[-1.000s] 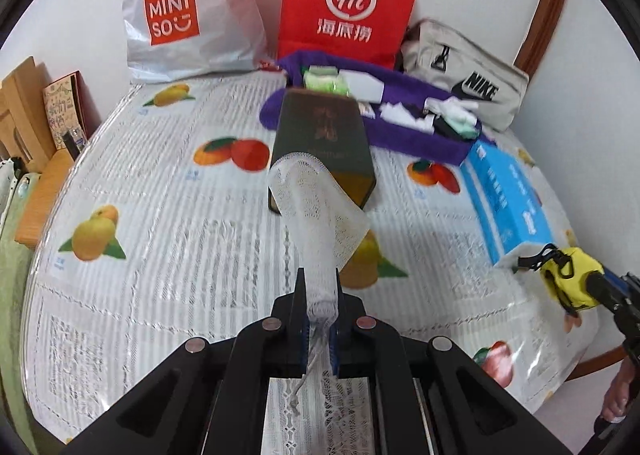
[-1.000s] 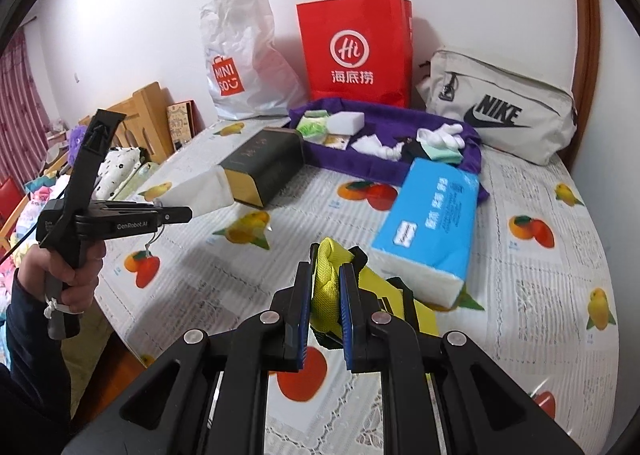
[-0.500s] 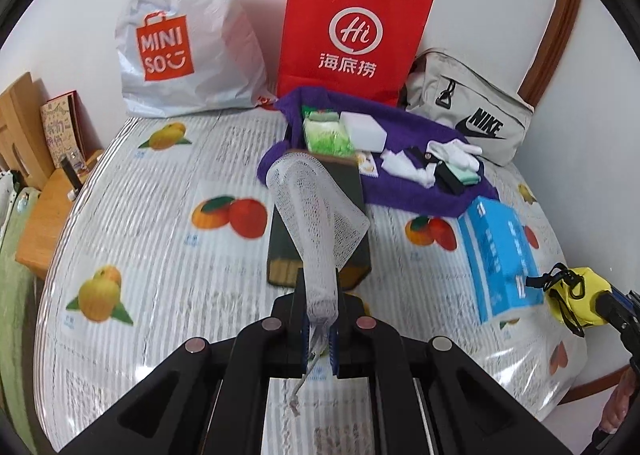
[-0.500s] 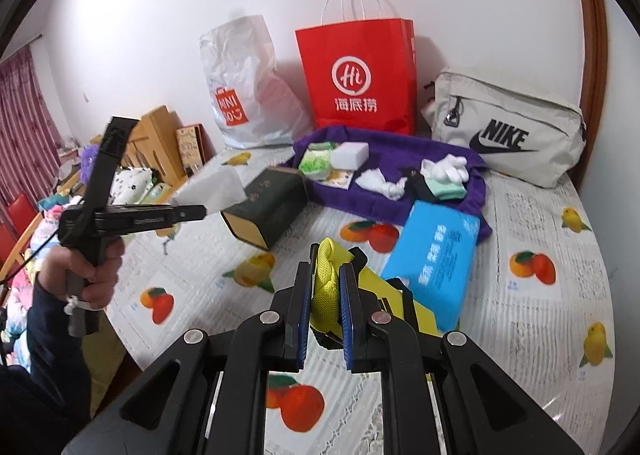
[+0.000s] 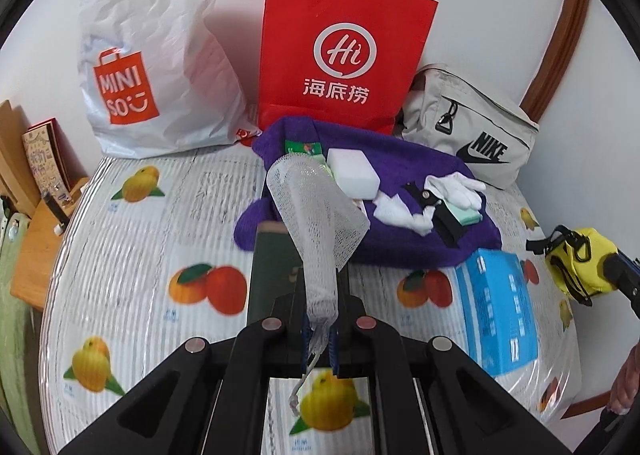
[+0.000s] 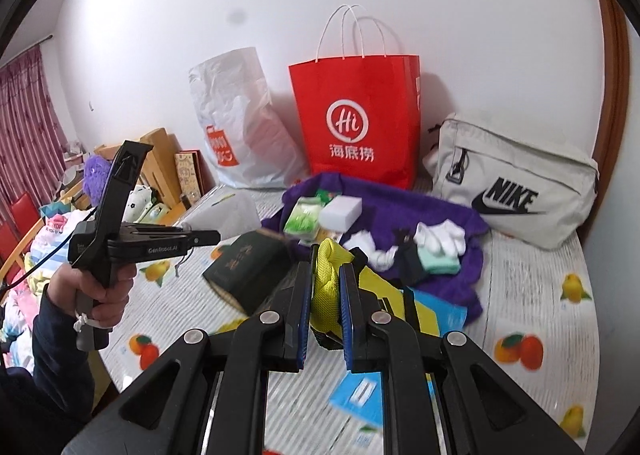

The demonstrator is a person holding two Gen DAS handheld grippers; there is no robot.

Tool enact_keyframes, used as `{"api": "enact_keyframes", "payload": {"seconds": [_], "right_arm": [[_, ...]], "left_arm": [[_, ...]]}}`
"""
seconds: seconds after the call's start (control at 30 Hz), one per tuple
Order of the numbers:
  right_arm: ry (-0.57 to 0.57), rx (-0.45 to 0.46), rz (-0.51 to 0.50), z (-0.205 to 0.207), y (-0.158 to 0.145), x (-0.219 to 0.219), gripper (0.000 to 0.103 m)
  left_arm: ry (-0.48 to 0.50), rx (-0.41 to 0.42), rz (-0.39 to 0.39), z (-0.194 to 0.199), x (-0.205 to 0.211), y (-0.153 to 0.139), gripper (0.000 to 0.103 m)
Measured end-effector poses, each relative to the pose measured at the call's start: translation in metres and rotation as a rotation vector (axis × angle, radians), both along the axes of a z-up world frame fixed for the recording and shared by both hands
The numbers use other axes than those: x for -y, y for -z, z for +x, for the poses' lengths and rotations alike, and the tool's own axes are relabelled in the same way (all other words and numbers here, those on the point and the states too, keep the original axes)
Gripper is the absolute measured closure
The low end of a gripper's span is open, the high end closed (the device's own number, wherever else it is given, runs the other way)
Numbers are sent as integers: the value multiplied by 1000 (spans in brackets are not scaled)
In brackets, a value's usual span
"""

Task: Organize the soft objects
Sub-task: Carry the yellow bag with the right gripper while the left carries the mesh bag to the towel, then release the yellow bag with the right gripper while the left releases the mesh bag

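My left gripper (image 5: 319, 329) is shut on a white mesh net pouch (image 5: 316, 219) and holds it up over the dark green box (image 5: 272, 275), short of the purple cloth (image 5: 404, 243). My right gripper (image 6: 325, 287) is shut on a yellow pouch with black straps (image 6: 326, 275); it also shows in the left wrist view (image 5: 580, 263) at the right edge. On the purple cloth (image 6: 420, 203) lie a white sponge block (image 6: 340, 211), green packets (image 6: 303, 217), white socks (image 6: 438, 237) and a mint pad (image 6: 436, 261). The left gripper (image 6: 208, 237) shows at left in the right wrist view.
A red paper bag (image 5: 340, 43), a white Miniso bag (image 5: 152, 67) and a grey Nike bag (image 5: 472, 135) stand against the wall. A blue tissue pack (image 5: 500, 307) lies right of the box. The fruit-print table (image 5: 132, 255) drops off at left beside wooden furniture (image 5: 36, 239).
Both grippers have moved forward toward the purple cloth and the bags, each still holding its object. The net pouch now hangs over the far end of the dark box.
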State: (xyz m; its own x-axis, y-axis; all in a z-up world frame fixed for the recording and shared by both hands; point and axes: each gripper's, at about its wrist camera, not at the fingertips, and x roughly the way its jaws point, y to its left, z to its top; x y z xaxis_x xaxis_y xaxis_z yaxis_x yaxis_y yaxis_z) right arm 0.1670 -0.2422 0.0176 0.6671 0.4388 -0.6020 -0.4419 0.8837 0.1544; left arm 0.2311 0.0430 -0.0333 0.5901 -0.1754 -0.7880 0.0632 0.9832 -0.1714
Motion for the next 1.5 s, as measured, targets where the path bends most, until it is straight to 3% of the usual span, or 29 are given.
{"api": "enact_keyframes", "payload": {"seconds": [0.4,0.73,1.2,1.37,1.5], "right_arm": [[45,-27,8,89,9,10,90],[94,-42,-50,147,29,8,90],[77,-115,-123,225,85,-23,88],[39,-163,-139,232,102,-31,86],[19,-201,-138,235,111,-30,69]], "left_arm": [[44,-19,15,62,15,0,95],[109,-47,9,103,39,12,95],[135,-88,3,128,47,32,95],[158,-99,-15,135,54,37,95],[187,-105,-30,139,65,39,95]]}}
